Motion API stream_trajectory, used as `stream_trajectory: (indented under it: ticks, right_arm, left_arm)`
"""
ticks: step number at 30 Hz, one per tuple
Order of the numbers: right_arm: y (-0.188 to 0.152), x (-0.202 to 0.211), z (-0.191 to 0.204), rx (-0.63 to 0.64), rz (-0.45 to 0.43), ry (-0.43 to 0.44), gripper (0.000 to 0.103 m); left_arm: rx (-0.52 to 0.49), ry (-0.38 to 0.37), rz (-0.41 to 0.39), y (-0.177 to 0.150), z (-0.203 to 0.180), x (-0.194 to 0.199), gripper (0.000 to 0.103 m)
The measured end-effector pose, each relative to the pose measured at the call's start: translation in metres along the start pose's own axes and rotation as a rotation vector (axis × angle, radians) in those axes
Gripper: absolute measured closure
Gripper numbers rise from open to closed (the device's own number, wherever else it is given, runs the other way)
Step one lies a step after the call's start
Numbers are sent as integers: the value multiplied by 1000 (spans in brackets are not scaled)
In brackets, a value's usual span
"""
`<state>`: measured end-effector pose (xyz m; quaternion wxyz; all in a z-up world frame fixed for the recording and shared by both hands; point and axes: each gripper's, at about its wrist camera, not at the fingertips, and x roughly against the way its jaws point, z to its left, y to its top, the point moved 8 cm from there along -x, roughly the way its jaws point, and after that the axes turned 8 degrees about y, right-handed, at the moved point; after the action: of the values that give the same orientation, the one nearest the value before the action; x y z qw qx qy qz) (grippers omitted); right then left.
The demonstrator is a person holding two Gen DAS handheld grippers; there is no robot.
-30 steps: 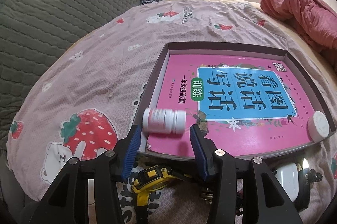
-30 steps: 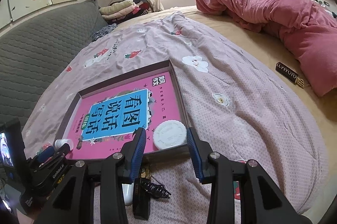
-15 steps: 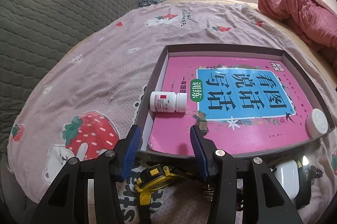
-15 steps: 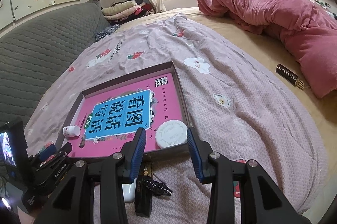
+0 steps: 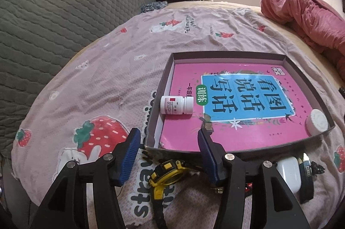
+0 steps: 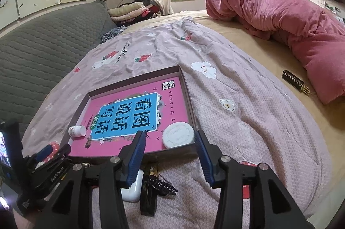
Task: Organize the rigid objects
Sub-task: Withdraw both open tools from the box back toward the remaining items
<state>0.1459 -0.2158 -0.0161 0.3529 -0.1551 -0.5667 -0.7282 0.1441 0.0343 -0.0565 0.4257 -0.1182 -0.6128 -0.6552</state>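
Closest to you, both tools hang over the near edge of the bed. Your left gripper (image 5: 168, 149) has its jaws spread with nothing between them, and they have just been opening wider. Your right gripper (image 6: 169, 150) is the same: jaws spread, just opened more, holding nothing.

Right under them, on the bedsheet (image 5: 90, 82), some things wait their turn: a yellow tape measure (image 5: 167, 172), a white earbud case (image 5: 289, 172) and a dark flat thing beside it (I cannot tell what it is). They probably sit there because they are not sorted yet.

Next comes the shallow box (image 5: 226, 55). A pink book (image 5: 243, 97) lies flat in it and fills most of the floor. The little white pill bottle (image 5: 176, 105) lies on its side near the left wall, half on the book. It has a red mark on its label. The round white jar (image 6: 177, 135) sits in the near right corner, lid up.

Far off, a pink blanket (image 6: 280, 13) is heaped up.
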Motion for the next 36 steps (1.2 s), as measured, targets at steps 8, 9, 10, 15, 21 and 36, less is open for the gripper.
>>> stream_trajectory:
  ticks: [8, 9, 10, 15, 21, 36]
  right_arm:
    - [0, 10, 9, 26, -10, 14, 55]
    - [1, 12, 9, 28, -11, 15, 55]
    - [1, 13, 10, 31, -13, 18, 55]
    - [0, 22, 15, 53, -24, 17, 55]
    - [-1, 31, 21, 71, -36, 20, 55]
    - [-14, 43, 31, 109, -28, 45, 55]
  left_arm:
    - [5, -47, -38, 3, 6, 22, 40]
    - [7, -50, -42, 3, 7, 24, 40]
    - [8, -51, -46, 3, 9, 26, 40]
    - [13, -70, -57, 2, 18, 35, 38]
    - [32, -89, -69, 1, 39, 45, 37]
    - [77, -112, -23, -14, 75, 45, 37]
